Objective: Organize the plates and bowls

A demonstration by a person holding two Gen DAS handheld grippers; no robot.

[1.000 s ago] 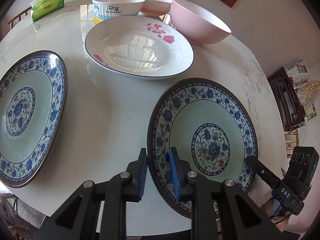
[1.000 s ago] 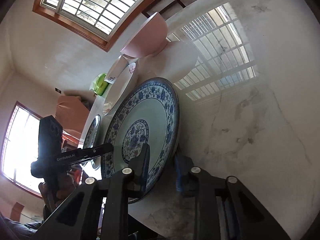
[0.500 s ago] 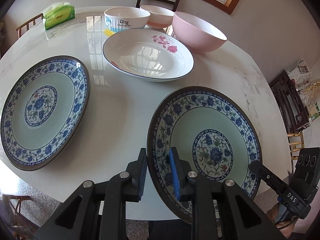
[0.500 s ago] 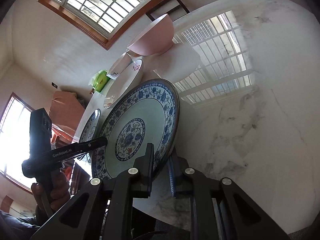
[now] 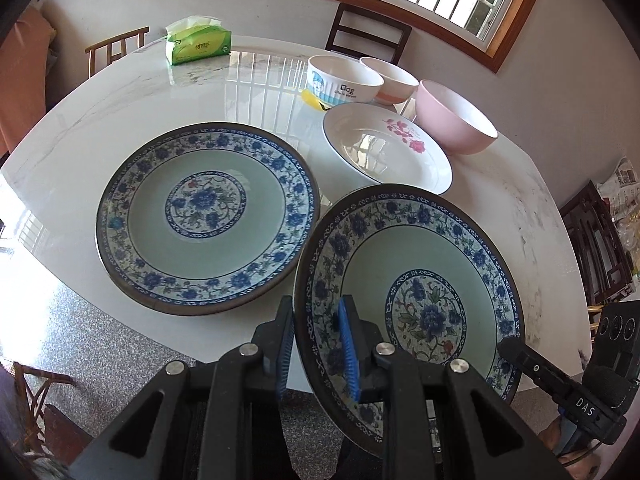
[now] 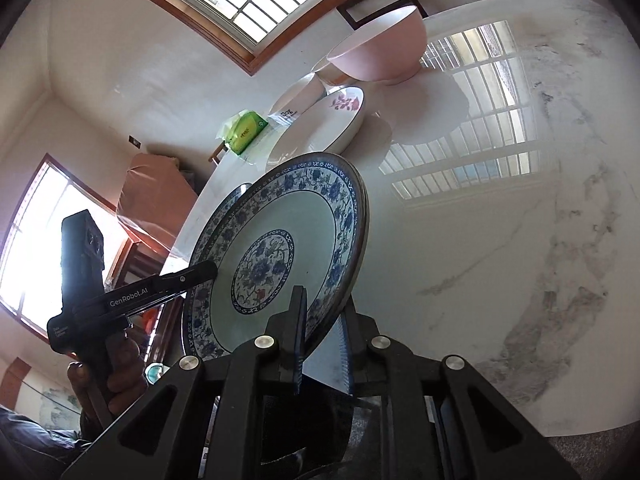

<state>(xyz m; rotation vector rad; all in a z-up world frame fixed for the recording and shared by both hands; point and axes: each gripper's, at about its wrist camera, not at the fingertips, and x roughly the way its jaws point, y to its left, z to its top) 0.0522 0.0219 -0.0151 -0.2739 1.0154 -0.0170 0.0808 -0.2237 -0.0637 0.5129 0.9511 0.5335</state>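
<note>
While both hand-held grippers clamp the same blue-patterned plate (image 5: 416, 292), we see it lifted off the round marble desk (image 5: 120, 120) and tilted, its face turned up toward the left camera. Our left hand-held gripper (image 5: 316, 344) pinches the near-left rim, one pad on top and one beneath; our right hand-held gripper (image 6: 320, 336) bites the opposite rim the same way. A matching second plate (image 5: 206, 216) lies flat on the desk just beside the held one, their rims nearly meeting in the left view, though we cannot tell whether they touch. Beyond them sits a white plate with a pink flower (image 5: 386, 148), and behind it a pink bowl (image 5: 456, 122), a cartoon-printed bowl (image 5: 344, 84) and a smaller bowl (image 5: 390, 80) cluster close together. A green tissue pack (image 5: 198, 42) stands well apart at the far edge. Bare marble lies open to the right of the held plate in the right view. Barred windows (image 6: 224, 0) light the room.
</note>
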